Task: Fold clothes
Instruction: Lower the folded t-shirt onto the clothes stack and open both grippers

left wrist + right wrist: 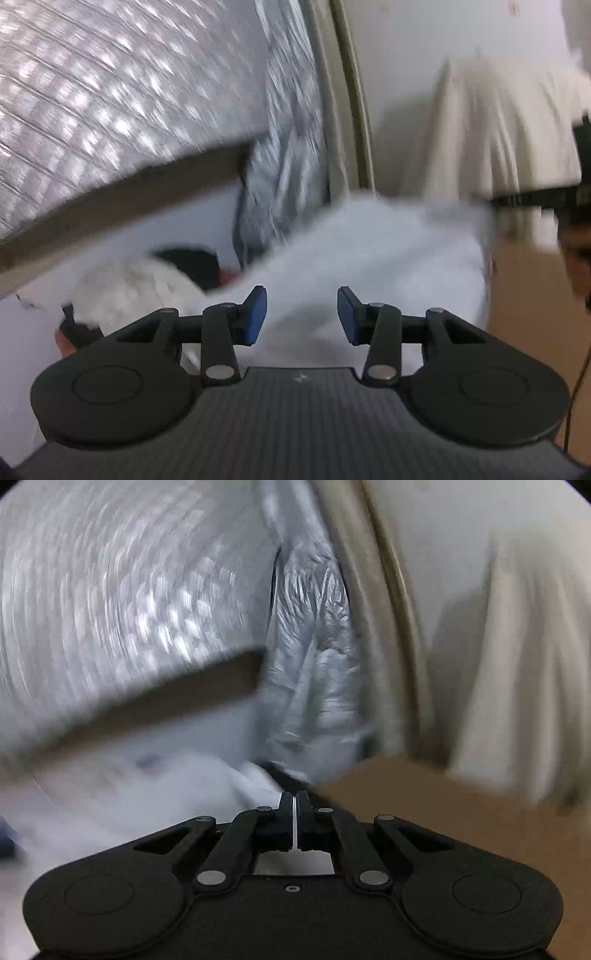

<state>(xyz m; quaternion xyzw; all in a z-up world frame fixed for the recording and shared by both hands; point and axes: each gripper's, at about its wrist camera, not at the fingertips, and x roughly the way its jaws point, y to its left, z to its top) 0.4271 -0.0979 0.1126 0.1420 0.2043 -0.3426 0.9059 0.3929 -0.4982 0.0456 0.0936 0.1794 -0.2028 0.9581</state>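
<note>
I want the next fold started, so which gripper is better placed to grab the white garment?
Probably left: the left gripper is open, facing the white garment. The right gripper looks shut on a white edge.

surface: white sheet (22, 332) | on it: white garment (369, 258), fluffy white item (129, 284)

White garment (373, 258), blurred, bunched and lifted, spreading from centre toward 3 o'clock; a thin edge pinched.

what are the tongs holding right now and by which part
Right tongs are shut on a thin edge of the white cloth. Left tongs are open and hold nothing.
</note>
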